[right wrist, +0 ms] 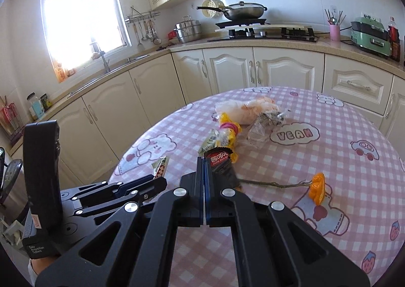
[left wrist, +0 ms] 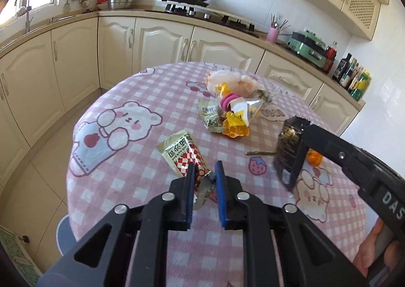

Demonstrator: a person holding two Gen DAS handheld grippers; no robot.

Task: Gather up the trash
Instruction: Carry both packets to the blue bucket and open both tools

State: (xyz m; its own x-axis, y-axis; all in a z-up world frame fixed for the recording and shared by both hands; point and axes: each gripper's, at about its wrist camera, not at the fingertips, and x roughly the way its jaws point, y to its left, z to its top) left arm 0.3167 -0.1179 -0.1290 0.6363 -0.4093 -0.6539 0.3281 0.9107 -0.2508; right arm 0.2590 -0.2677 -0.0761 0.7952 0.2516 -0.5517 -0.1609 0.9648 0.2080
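while the right gripper (right wrist: 204,160) is clamped tight on a black wrapper (right wrist: 222,168), the left gripper (left wrist: 204,169) pinches the checkered wrapper (left wrist: 184,155) on the table (left wrist: 152,99).

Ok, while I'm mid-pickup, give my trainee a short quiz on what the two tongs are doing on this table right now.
1. True or false: the right tongs are shut on a black wrapper.
2. What do the left tongs grip? A) a banana B) the red-checked wrapper C) a sponge
3. Does either pair of tongs touch the wrapper pile in the middle of the tablecloth?
Key: 1 true; 2 B; 3 no, both are clear of it.
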